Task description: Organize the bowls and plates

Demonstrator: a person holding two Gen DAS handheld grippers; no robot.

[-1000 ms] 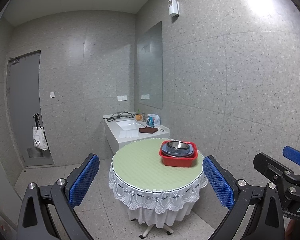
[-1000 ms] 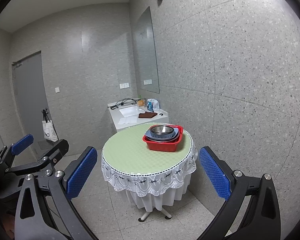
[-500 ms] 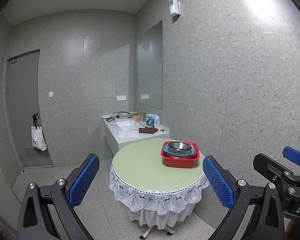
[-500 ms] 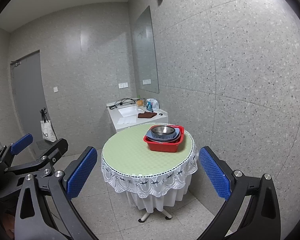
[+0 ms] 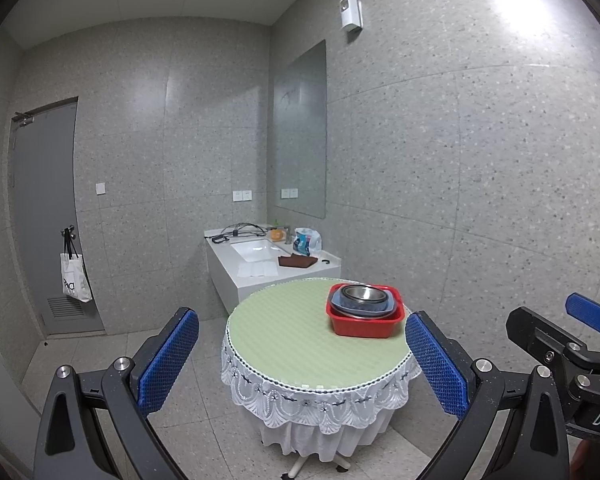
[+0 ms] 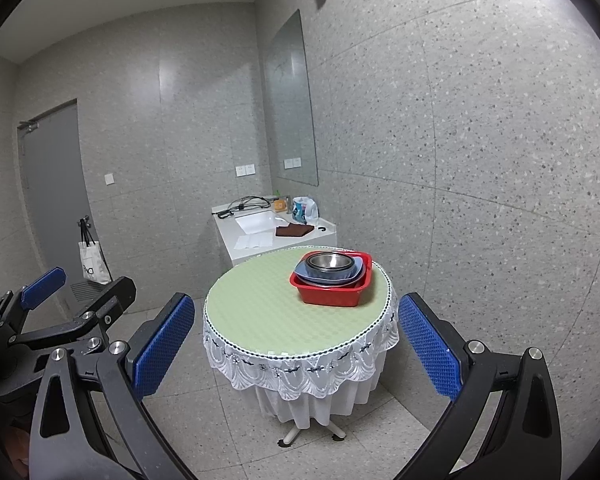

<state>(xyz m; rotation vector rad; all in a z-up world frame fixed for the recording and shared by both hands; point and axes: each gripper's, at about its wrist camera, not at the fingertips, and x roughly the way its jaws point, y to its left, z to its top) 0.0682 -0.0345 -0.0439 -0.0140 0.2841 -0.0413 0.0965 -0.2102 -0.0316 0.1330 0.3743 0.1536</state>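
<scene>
1. The left wrist view shows the right gripper [image 5: 572,332] off to its right; the right wrist view shows the left gripper [image 6: 60,300] off to its left.
2. Both grippers are held level, side by side, jaws spread wide and gripping nothing.
3. Well ahead of both, between their fingers, the red basin [image 5: 365,315] on the round table [image 5: 300,344] holds a steel bowl [image 6: 329,262] nested on blue plates [image 6: 324,276].
</scene>
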